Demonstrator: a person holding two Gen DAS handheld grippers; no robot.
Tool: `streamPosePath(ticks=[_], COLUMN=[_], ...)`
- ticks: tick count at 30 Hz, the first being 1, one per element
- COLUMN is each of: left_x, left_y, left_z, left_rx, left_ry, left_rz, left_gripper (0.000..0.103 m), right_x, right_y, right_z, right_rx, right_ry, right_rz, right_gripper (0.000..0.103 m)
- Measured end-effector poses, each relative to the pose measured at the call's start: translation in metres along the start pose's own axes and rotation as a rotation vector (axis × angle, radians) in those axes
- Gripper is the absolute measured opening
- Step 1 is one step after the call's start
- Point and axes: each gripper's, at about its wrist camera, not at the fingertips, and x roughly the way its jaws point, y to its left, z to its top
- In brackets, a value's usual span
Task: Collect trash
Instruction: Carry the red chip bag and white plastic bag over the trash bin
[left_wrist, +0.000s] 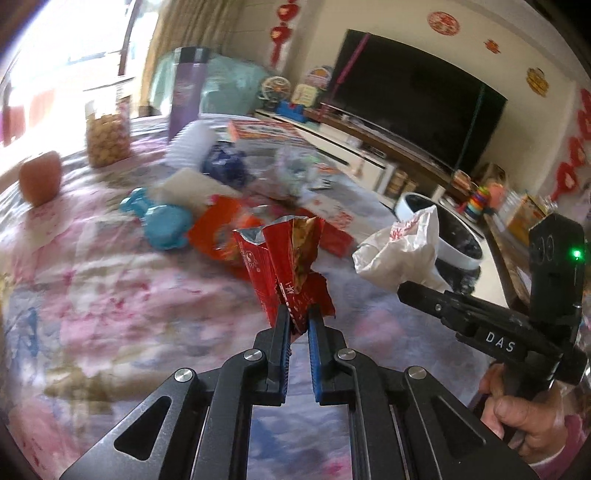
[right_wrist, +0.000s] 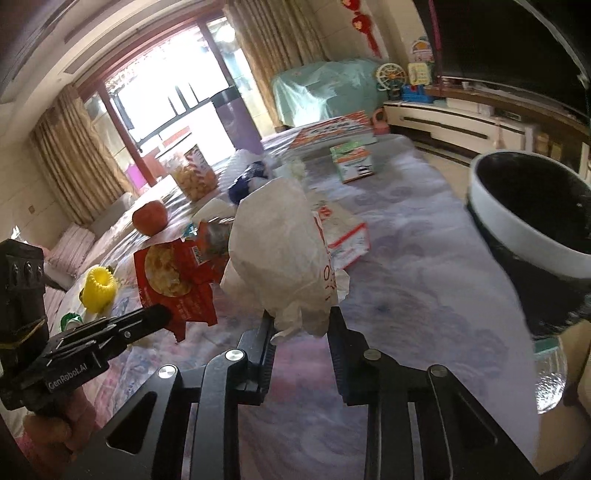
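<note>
My left gripper (left_wrist: 298, 314) is shut on a torn red snack wrapper (left_wrist: 286, 266) and holds it above the flowered tablecloth. The wrapper also shows in the right wrist view (right_wrist: 173, 280), held by the left gripper (right_wrist: 162, 314). My right gripper (right_wrist: 301, 321) is shut on a crumpled white paper bag (right_wrist: 284, 251), lifted off the table. In the left wrist view the right gripper (left_wrist: 406, 290) holds the bag (left_wrist: 399, 251) just left of the trash bin (left_wrist: 458, 254). The bin, black inside with a white rim (right_wrist: 517, 236), stands at the right beside the table.
On the table lie more wrappers (left_wrist: 218, 229), a blue toy (left_wrist: 162, 221), a small white and red box (right_wrist: 347, 240), a green box (right_wrist: 352, 162), an apple (right_wrist: 149, 216), a snack jar (left_wrist: 107, 136), a yellow cup (right_wrist: 98, 288). A TV (left_wrist: 413, 99) stands behind.
</note>
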Motion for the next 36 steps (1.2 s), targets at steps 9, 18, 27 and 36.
streamPosePath(ticks=[9,18,27,36], left_x=[0.027,0.048,0.068,0.08], left_y=[-0.029,-0.051,-0.073,-0.094], left_z=[0.015,0.029,0.04,0.048], left_rx=[0.057,0.101,0.144,0.175], left_ry=[0.026,0.039,0.05,0.054], left_rz=[-0.046,-0.083,-0.104,-0.122], left_gripper=[0.008,0.008,0.008,0.008], right_x=[-0.028,-0.049,-0.061,-0.069], right_y=[-0.031,-0.058,-0.082,-0.103], right_z=[0.0,0.002,0.003,0.008], right_rx=[0.043,0.081,0.118,0.149], right_ry=[-0.034,-0.061,-0.078,-0.094], right_rz=[-0.066,-0.12,-0.158,-0.183], right_gripper=[0.027,0.027,0.027,0.027])
